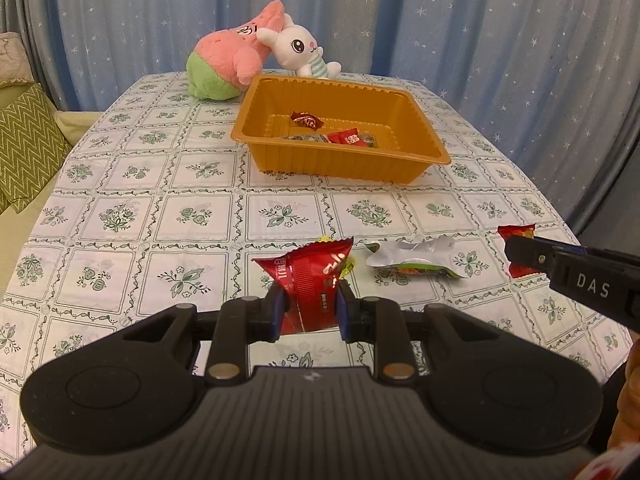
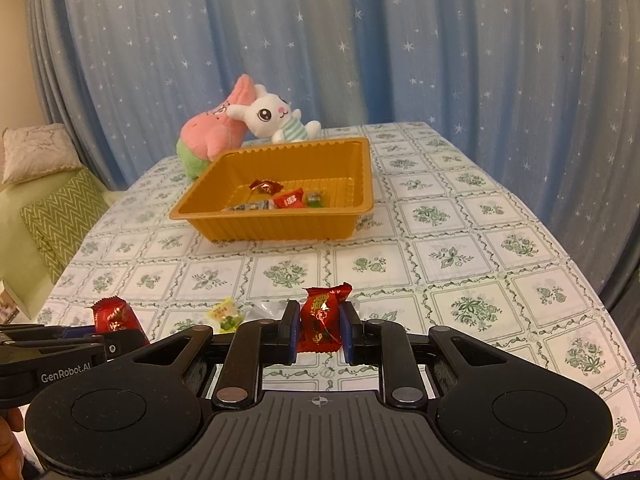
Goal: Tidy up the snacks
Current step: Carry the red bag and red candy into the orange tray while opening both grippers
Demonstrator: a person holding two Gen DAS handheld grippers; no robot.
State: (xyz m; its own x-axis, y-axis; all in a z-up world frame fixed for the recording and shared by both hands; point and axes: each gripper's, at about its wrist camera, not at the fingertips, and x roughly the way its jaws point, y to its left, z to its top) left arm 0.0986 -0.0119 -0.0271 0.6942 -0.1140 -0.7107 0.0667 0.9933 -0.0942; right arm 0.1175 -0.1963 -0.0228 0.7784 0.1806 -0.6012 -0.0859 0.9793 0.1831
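My left gripper [image 1: 308, 312] is shut on a red snack packet [image 1: 310, 280], held just above the near part of the table. My right gripper [image 2: 320, 330] is shut on a smaller red candy packet [image 2: 322, 316]; it also shows at the right of the left wrist view [image 1: 520, 254]. An orange tray [image 1: 340, 160] stands further back and holds several wrapped snacks [image 1: 348, 138]. A silver and green packet [image 1: 412, 260] and a small yellow-green candy [image 2: 226, 314] lie on the table between the grippers.
The table has a white cloth with green flower squares [image 1: 160, 200]. A pink and green plush [image 1: 228, 60] and a white rabbit plush [image 1: 300, 50] lie behind the tray. A blue starred curtain [image 1: 480, 20] hangs behind. A sofa with green cushions [image 1: 24, 148] stands at the left.
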